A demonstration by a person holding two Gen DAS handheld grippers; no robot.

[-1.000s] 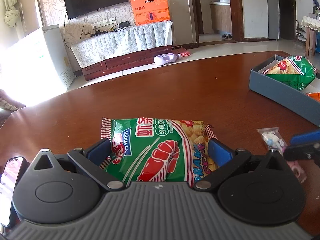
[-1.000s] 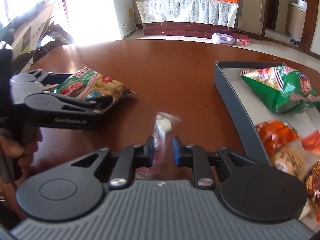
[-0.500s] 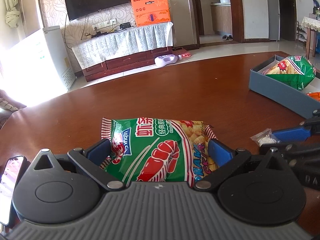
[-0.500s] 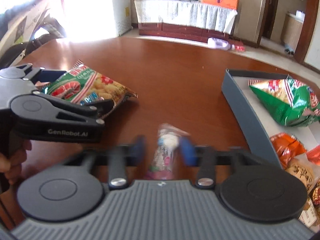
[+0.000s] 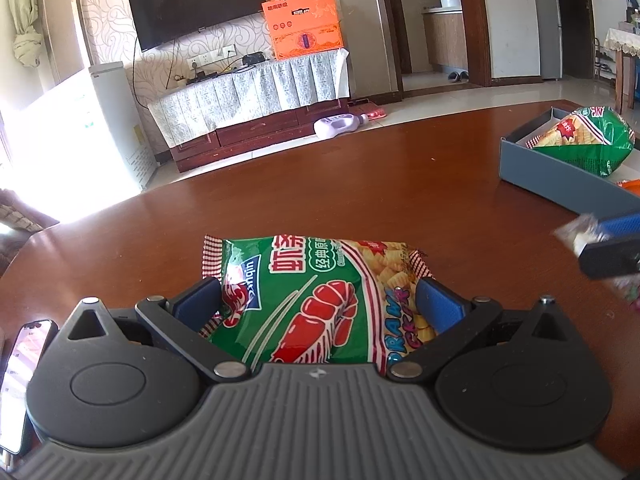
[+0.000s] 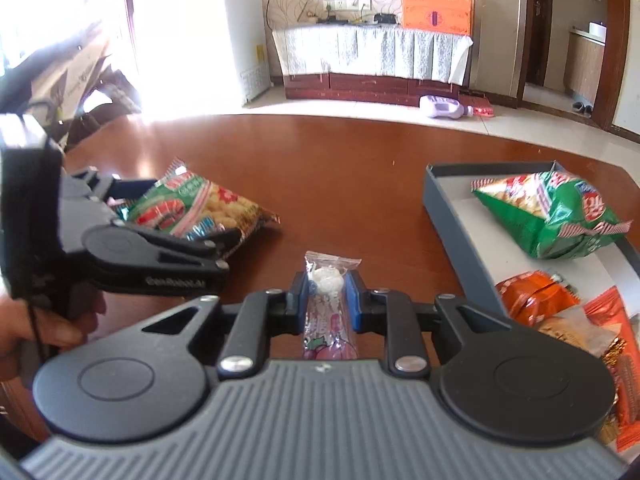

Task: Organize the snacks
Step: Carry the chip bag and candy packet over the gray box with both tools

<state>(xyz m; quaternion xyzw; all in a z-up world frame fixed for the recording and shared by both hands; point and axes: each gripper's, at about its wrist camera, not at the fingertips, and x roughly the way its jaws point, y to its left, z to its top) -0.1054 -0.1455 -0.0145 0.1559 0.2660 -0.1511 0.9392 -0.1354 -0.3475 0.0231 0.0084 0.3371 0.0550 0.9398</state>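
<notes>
R gripper clamps candy pkt above table. L gripper wide, straddling prawn bag; contact unclear. Tray at right.

Right gripper, clamped on the small candy packet, has lifted it off the table, nearer the grey tray.

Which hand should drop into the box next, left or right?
Right. The right gripper is shut on the candy packet, with the grey box just beside it. The left gripper straddles the prawn bag, farther away.
</notes>
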